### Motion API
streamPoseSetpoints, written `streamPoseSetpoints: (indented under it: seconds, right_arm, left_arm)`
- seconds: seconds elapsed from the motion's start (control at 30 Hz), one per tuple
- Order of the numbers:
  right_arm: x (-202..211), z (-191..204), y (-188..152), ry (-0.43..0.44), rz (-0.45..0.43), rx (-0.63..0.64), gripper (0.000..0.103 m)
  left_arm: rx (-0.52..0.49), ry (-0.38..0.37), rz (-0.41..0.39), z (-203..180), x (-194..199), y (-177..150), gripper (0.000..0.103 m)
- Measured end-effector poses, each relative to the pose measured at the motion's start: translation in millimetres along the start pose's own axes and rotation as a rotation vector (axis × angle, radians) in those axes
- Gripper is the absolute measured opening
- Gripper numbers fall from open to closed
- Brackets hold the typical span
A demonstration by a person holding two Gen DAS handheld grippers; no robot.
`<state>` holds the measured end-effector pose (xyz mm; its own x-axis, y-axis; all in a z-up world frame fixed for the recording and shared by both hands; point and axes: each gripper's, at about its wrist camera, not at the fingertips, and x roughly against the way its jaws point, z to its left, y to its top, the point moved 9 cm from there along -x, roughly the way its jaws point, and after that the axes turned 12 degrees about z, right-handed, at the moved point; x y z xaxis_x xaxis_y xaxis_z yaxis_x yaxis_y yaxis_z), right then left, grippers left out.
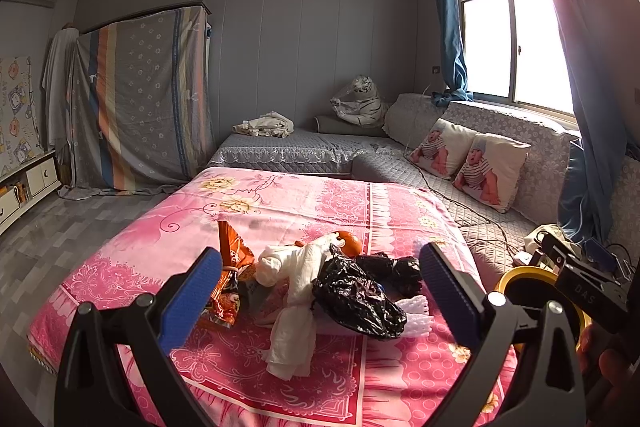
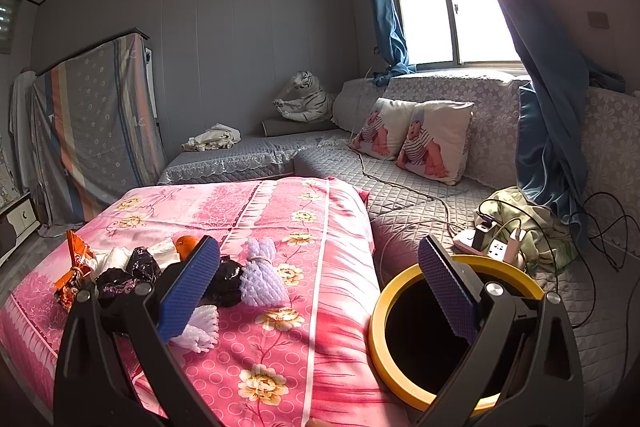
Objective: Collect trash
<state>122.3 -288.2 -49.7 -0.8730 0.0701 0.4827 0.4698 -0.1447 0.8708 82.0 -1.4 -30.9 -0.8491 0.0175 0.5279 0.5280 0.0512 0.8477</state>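
A pile of trash lies on the pink flowered bed cover: an orange snack wrapper, crumpled white paper, black plastic bags, an orange fruit and white foam netting. My left gripper is open, just short of the pile, its blue pads either side. My right gripper is open and empty above the cover's right part. The pile lies to its left with lilac foam netting. A yellow-rimmed bin with a black inside stands right of the bed.
A grey quilted sofa with two baby-print cushions runs along the window wall. A power strip with chargers and cables lies on it near the bin. A plush tiger sits in the corner. A draped wardrobe stands left.
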Motion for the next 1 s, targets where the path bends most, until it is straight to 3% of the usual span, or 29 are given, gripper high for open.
streamPoseSetpoints:
  seconds: [1.0]
  right_arm:
    - [-2.7, 2.0, -5.8, 0.005, 0.008, 0.005, 0.095]
  left_arm:
    - [-0.003, 0.001, 0.001, -1.9, -0.3, -0.9, 0.095]
